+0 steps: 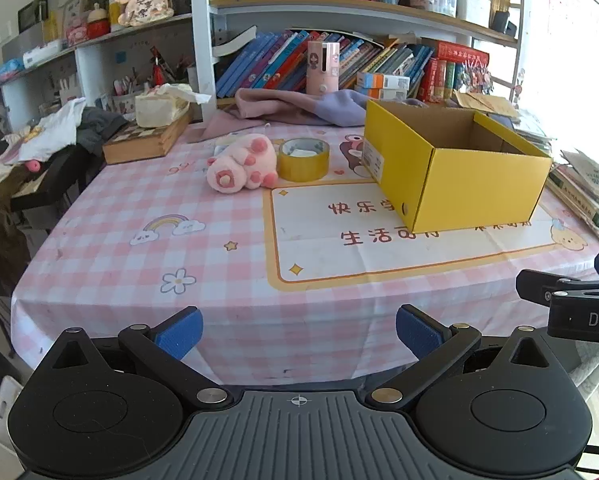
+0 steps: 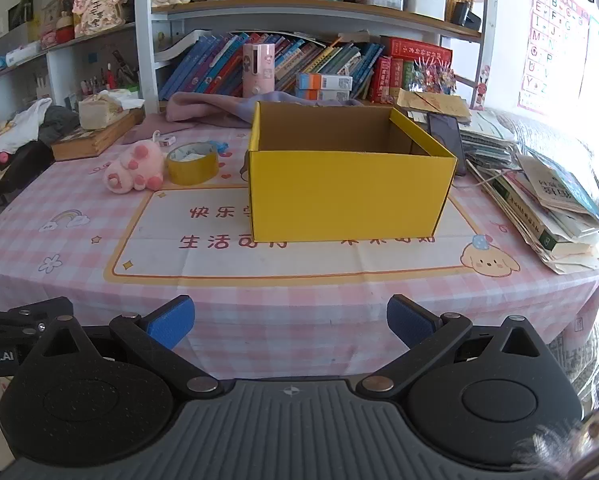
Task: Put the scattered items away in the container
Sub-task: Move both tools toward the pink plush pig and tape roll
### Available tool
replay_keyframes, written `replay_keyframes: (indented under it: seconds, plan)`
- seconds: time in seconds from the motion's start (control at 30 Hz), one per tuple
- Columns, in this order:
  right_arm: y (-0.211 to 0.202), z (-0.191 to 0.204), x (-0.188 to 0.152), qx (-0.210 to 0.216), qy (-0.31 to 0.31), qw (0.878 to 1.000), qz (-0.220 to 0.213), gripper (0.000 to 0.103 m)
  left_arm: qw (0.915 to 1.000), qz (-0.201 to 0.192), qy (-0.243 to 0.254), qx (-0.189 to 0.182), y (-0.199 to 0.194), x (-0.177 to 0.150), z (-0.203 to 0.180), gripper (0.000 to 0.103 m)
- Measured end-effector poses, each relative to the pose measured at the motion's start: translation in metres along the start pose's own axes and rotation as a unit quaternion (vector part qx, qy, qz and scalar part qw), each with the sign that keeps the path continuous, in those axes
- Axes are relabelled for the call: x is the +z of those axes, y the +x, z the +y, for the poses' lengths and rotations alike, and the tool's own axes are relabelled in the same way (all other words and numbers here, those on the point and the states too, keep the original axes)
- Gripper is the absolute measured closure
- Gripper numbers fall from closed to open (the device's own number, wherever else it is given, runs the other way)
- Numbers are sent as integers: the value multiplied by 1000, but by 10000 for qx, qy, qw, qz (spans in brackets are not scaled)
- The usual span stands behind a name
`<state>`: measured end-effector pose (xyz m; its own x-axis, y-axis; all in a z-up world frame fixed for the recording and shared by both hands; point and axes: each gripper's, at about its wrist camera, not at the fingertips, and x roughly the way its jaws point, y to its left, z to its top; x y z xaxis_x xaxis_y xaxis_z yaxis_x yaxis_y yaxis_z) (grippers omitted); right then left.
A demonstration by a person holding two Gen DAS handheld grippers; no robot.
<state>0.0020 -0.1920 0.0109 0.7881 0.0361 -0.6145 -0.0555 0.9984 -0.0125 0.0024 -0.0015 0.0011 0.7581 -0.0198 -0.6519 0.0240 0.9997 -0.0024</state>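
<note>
From the left wrist, the left gripper (image 1: 299,334) hangs with jaws wide and empty over the near edge of the pink checked tablecloth (image 1: 139,264); the open yellow cardboard box (image 1: 459,176) stands ahead to the right; left of that box sit a roll of yellow tape (image 1: 303,160) and, touching it, a pink plush toy (image 1: 241,164); from the right wrist, the right gripper (image 2: 290,322) is likewise spread wide, holding nothing, the box straight ahead.
</note>
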Motion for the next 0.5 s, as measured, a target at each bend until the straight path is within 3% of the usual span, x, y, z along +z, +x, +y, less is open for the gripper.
replay_keyframes:
  seconds: [0.5]
  plan:
    - [-1,4,-1,77,-71,9999,16,0,9999,35,-97,37,-1,-2,4,0]
